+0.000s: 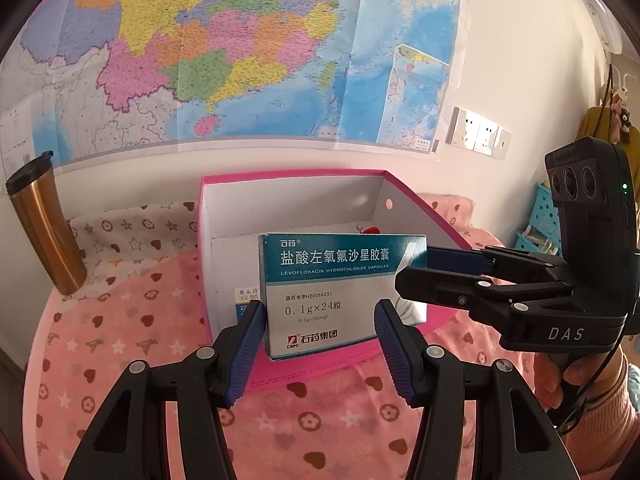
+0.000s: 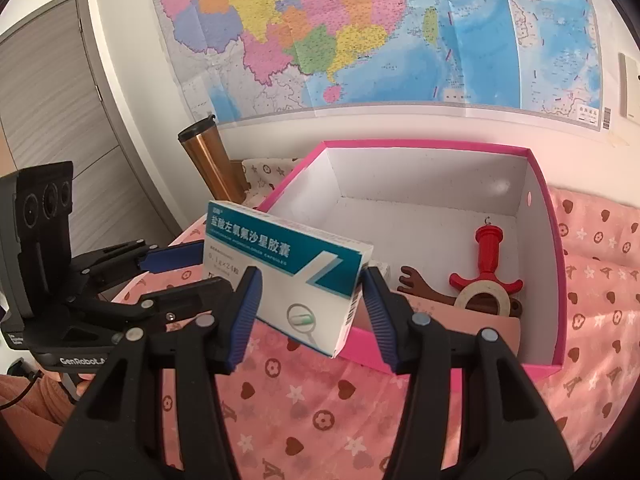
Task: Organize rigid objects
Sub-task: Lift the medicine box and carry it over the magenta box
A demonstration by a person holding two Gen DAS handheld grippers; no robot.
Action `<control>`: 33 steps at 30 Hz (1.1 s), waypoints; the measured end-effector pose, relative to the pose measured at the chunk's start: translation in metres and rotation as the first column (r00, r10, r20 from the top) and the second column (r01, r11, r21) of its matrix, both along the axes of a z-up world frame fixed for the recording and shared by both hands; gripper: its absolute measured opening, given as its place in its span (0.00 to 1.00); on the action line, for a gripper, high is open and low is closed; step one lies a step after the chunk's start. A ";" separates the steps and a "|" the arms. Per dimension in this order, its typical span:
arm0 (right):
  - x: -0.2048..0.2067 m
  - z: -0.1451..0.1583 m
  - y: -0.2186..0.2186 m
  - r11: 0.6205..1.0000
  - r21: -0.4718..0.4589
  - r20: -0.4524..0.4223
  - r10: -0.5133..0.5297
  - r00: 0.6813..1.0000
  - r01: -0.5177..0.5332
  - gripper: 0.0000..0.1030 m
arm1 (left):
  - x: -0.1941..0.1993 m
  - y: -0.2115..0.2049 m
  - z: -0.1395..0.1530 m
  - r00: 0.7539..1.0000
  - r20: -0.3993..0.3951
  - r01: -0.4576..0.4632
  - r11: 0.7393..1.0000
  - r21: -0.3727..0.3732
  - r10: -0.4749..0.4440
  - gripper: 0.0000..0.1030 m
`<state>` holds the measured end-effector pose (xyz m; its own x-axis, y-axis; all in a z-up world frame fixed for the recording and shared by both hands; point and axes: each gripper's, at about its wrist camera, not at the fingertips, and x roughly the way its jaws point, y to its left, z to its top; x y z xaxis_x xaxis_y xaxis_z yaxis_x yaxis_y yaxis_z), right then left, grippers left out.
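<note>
Item: medicine carton (image 1: 344,292), teal and white, flat rectangular pack. It is held in the air above the near wall of the pink storage box (image 1: 296,178), standing on one long edge. Its long axis runs sideways, from the left gripper's side toward the right gripper's side. The broad printed face is turned toward the left wrist camera, text upright.

Left gripper (image 1: 320,332): jaws part-spread, blue pads on either side of the carton's lower edge. In its own view a gap shows at the right pad; whether the left pad presses cannot be told.

Right gripper (image 2: 310,300): jaws set around the carton's short end, both blue pads against its faces, pinching it. In the left wrist view its fingers come in from the right and meet the carton's upper right corner.

Box contents, seen from the right wrist view: red handled piece (image 2: 489,256), tape roll (image 2: 486,298), brown fork-shaped piece (image 2: 420,282), all lying on the floor at the far right side.

Surroundings: pink patterned cloth (image 2: 320,400) beneath the box; bronze tumbler (image 1: 44,224) standing left of it; wall map (image 1: 224,52) behind.
</note>
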<state>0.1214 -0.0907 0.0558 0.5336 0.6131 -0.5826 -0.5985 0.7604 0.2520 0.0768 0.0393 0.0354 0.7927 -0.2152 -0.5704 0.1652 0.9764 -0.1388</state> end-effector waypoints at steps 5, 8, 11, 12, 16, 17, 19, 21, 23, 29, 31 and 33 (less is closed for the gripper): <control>0.003 0.001 0.001 1.000 0.003 -0.001 0.001 1.000 -0.001 0.53 | 0.004 0.003 -0.001 1.000 -0.007 -0.005 1.000 -0.005 0.005 0.55; 0.006 0.001 0.003 1.000 -0.004 -0.001 -0.001 1.000 0.001 0.53 | 0.006 0.004 -0.001 1.000 -0.007 -0.008 1.000 -0.004 0.008 0.55; 0.008 0.001 0.004 1.000 -0.007 -0.002 -0.002 1.000 0.002 0.53 | 0.008 0.005 -0.001 1.000 -0.008 -0.007 1.000 -0.011 0.007 0.55; 0.008 0.001 0.005 1.000 -0.008 -0.001 -0.004 1.000 0.004 0.53 | 0.008 0.005 -0.001 1.000 -0.008 -0.006 1.000 -0.013 0.006 0.55; 0.011 0.000 0.006 1.000 -0.009 -0.007 -0.008 1.000 0.008 0.53 | 0.012 0.008 -0.001 1.000 -0.015 -0.005 1.000 -0.026 0.004 0.55; 0.012 0.000 0.006 1.000 -0.011 -0.008 -0.009 1.000 0.009 0.53 | 0.013 0.009 -0.002 1.000 -0.017 -0.006 1.000 -0.029 0.005 0.55; 0.013 -0.001 0.007 1.000 -0.012 -0.009 -0.011 1.000 0.011 0.53 | 0.014 0.010 -0.002 1.000 -0.021 -0.007 0.999 -0.034 0.006 0.55; 0.015 -0.001 0.008 1.000 -0.015 -0.011 -0.012 1.000 0.012 0.53 | 0.016 0.011 -0.003 1.000 -0.024 -0.007 0.999 -0.038 0.006 0.55; 0.016 -0.001 0.008 1.000 -0.017 -0.013 -0.013 1.000 0.013 0.53 | 0.017 0.012 -0.003 1.000 -0.026 -0.009 0.999 -0.038 0.008 0.55; 0.021 -0.005 0.010 1.000 -0.023 -0.023 -0.013 1.000 0.013 0.53 | 0.021 0.014 -0.006 0.999 -0.036 -0.017 0.999 -0.042 0.015 0.55; 0.023 -0.006 0.011 1.000 -0.026 -0.026 -0.014 1.000 0.013 0.53 | 0.023 0.014 -0.007 0.999 -0.040 -0.020 0.999 -0.043 0.018 0.55; 0.024 -0.007 0.011 1.000 -0.027 -0.030 -0.015 0.999 0.014 0.53 | 0.025 0.015 -0.008 0.999 -0.043 -0.022 0.999 -0.046 0.021 0.55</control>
